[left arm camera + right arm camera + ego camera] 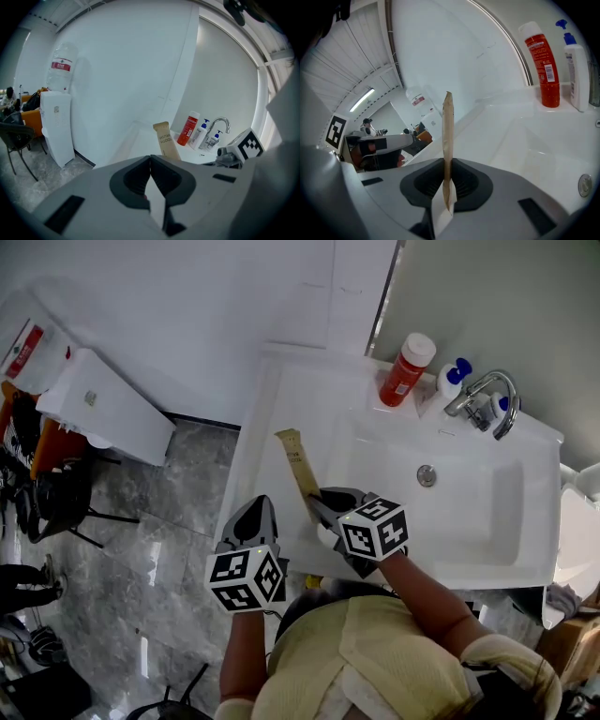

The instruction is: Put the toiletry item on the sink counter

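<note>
Head view: right tongs (pixel 326 504) hold a flat tan paper toothbrush packet (pixel 297 468) by its near end, above the white sink worktop (pixel 267 418), left of the basin (pixel 441 493).
Left gripper view: left tongs (pixel 150 161) closed, empty.
Right gripper view: packet edge-on, pinched tight. Likely light, thin, bendy. An end grip may let it flop.
</note>
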A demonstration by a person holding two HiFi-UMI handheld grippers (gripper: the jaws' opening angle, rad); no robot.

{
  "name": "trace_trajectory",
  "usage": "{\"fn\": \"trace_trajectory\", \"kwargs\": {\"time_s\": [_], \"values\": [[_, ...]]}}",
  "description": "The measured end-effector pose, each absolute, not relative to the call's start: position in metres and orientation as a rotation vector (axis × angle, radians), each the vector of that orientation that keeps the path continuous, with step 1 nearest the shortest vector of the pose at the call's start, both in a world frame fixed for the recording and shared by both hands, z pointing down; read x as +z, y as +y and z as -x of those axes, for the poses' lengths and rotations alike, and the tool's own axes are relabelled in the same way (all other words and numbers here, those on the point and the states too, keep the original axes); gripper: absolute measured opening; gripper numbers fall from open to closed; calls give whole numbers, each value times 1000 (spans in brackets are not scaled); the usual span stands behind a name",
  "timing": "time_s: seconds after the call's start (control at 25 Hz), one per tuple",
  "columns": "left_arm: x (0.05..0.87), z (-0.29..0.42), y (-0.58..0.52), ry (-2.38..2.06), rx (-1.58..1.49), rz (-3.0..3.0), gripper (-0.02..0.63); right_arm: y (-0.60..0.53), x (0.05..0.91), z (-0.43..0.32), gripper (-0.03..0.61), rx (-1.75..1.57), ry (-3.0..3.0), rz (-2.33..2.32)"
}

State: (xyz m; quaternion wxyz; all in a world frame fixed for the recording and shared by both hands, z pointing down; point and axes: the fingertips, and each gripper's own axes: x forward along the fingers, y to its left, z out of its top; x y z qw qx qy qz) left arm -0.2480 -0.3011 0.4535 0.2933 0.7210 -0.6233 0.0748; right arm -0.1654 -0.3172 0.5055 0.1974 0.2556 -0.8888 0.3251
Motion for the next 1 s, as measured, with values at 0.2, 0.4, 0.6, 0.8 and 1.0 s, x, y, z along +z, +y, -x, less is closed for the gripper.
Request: {"fn": "trace_trajectory", "kwargs": {"time_s": [0.2,0.4,0.6,0.8,1.0], "values": [[461,247,-306,-1663,208,-1903,38,-323,514,165,63,882,-2469,-715],[466,245,-311,-1656,221,-1895,38,-328,518,167,64,863,-2461,-700],[470,247,-319,-1670,255,-1895,38,-332,519,172,63,836,-2461,-686],[473,246,-326,-1670,264,-1898,38,-335,524,174,64,802,-2452,-674],[476,247,-329,-1666,270,-1890,38,-338,526,175,64,791,-2442,-677]]}}
